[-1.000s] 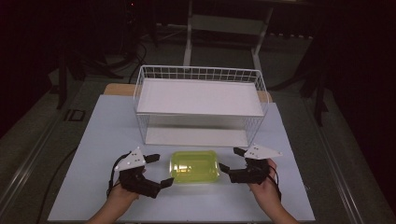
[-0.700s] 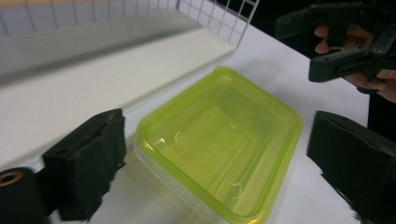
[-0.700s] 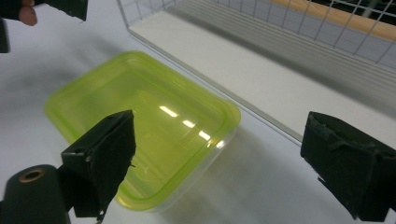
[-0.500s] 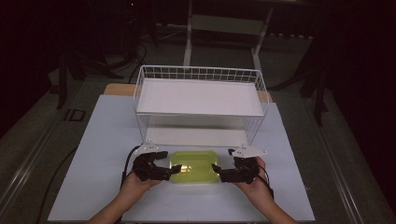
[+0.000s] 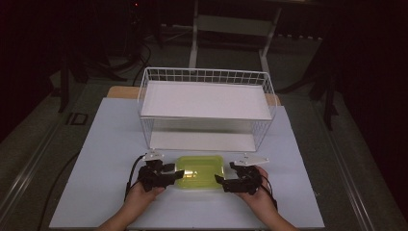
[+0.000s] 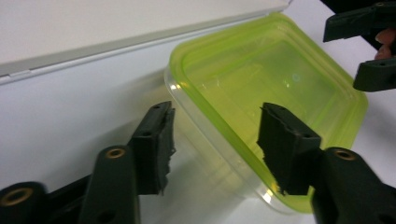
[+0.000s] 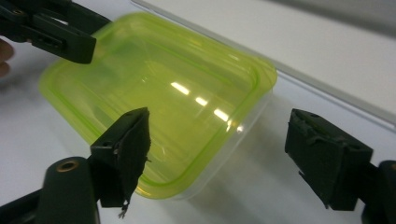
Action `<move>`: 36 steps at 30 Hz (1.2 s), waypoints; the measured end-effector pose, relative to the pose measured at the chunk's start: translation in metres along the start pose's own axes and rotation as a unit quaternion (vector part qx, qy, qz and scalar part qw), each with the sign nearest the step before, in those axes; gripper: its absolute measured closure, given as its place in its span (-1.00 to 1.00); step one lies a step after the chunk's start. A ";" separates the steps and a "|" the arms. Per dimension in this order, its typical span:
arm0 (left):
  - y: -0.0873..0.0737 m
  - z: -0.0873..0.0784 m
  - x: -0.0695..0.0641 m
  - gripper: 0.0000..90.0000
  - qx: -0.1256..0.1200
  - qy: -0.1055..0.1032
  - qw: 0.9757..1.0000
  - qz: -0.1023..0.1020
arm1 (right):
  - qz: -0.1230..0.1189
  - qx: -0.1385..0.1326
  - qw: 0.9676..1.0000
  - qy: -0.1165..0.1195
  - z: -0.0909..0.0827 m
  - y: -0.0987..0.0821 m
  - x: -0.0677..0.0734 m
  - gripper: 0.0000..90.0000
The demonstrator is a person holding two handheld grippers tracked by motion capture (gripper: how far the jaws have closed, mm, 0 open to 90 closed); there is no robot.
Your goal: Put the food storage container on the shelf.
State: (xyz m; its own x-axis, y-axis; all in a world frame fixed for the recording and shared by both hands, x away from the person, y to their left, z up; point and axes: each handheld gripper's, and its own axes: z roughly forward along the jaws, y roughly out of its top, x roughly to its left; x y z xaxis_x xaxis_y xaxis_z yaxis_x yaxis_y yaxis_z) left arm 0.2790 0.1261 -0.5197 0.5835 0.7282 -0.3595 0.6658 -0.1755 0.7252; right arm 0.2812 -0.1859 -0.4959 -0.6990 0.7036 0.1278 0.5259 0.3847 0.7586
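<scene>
Left hand-held gripper spread wide, black jaws set to either side of the near left corner of a clear container with a yellow-green lid; whether the pads actually touch the plastic cannot be told. In the left gripper view, one jaw out over the bare bench beside the clear wall, the other over the lid's edge. Right hand-held gripper likewise spread wide, at the container's right end. In the right gripper view, one jaw overlapping the lid near its corner, the other well clear over the bench.

Just behind the container, a white wire rack with a white upper shelf and a lower one, standing open toward the hands. White bench under everything; dark floor and stand legs beyond.

Container flat on the bench, lid on, lying between the two hand-held grippers, just in front of the rack's lower shelf.
</scene>
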 end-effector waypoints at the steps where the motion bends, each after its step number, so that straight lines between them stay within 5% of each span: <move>1: 0.000 0.000 0.000 0.08 0.000 0.000 1.000 0.000 | 0.000 0.000 1.000 0.000 0.000 0.000 0.000 -0.48; 9: -0.007 -0.004 -0.005 0.29 -0.016 -0.009 1.000 0.003 | 0.002 0.023 1.000 -0.006 0.004 -0.004 0.001 -0.29; 14: -0.009 -0.008 -0.008 0.38 -0.011 -0.018 1.000 0.006 | 0.015 0.030 0.999 -0.001 0.000 -0.007 0.000 -0.12; 23: -0.011 -0.014 -0.015 0.51 0.003 -0.032 0.999 0.016 | -0.001 0.035 0.999 0.003 -0.005 -0.003 0.011 0.25; 31: -0.013 -0.017 -0.020 0.61 0.008 -0.029 0.999 0.024 | 0.003 0.043 0.999 0.016 -0.011 -0.006 0.015 0.41; 36: -0.014 -0.018 -0.024 0.77 0.019 -0.010 0.999 0.038 | 0.011 0.048 0.999 0.014 -0.014 -0.008 0.018 0.68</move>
State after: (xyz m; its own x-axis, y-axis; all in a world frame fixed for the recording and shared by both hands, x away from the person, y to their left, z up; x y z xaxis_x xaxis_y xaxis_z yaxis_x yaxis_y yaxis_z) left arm 0.2470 0.1230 -0.5105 0.6419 0.6981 -0.3172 0.6364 -0.2543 0.7282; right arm 0.2583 -0.1847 -0.4908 -0.7002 0.6951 0.1626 0.5841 0.4269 0.6903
